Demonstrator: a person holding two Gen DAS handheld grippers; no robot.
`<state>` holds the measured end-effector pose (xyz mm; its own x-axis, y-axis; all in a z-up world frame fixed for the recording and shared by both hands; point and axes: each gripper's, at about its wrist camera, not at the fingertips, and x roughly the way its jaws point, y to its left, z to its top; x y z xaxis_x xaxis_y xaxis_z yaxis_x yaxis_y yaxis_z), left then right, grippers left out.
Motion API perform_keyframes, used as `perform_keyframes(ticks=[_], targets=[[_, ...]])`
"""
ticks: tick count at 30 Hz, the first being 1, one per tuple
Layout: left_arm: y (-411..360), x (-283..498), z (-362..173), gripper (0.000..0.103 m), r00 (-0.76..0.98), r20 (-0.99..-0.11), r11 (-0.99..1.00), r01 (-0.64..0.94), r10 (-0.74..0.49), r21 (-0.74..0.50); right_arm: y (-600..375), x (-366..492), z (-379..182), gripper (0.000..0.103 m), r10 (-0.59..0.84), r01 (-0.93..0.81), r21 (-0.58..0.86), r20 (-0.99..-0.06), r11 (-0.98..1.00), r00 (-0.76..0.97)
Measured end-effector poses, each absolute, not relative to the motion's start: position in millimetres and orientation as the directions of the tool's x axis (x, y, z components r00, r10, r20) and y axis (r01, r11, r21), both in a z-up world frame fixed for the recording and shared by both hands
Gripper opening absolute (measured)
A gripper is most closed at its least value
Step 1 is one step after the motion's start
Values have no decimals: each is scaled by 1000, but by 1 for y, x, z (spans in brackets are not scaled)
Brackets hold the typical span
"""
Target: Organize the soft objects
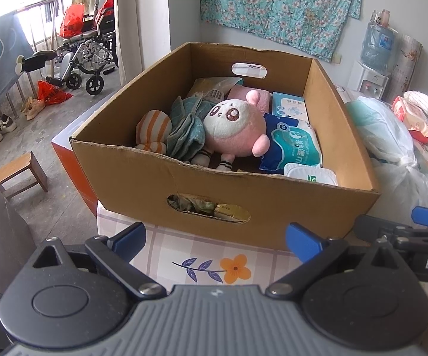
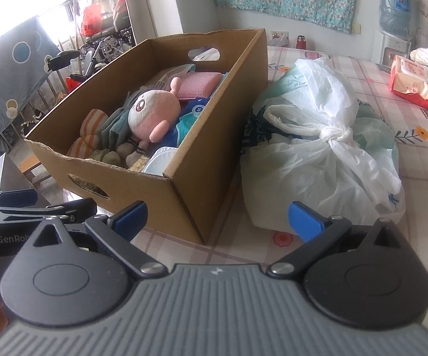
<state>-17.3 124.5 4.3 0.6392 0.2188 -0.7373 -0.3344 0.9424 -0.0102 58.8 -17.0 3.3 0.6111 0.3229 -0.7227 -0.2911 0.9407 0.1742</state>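
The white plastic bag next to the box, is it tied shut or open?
Tied shut: the white plastic bag is knotted at the top.

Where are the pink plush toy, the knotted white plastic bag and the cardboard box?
pink plush toy (image 1: 234, 130): left wrist view, on its round body.
knotted white plastic bag (image 2: 337, 134): right wrist view, on the knot.
cardboard box (image 1: 143, 175): left wrist view, on the near wall.

We find the cardboard box (image 1: 273, 207) open from above, but its tall near wall blocks us head-on. Inside, the pink plush (image 1: 234, 130) and wipes packs (image 1: 294, 145) fill it. Right, the knotted plastic bag (image 2: 317, 154) sits just beside it, narrowing the worktop (image 2: 415, 178).
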Motion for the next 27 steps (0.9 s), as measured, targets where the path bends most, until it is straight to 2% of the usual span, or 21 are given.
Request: perform_keyframes(ticks=[27], targets=[[124,-19,1,101,633,-741,940,-341,223,-8,-14,60,3,102,328,-294,180,-727,939,603]])
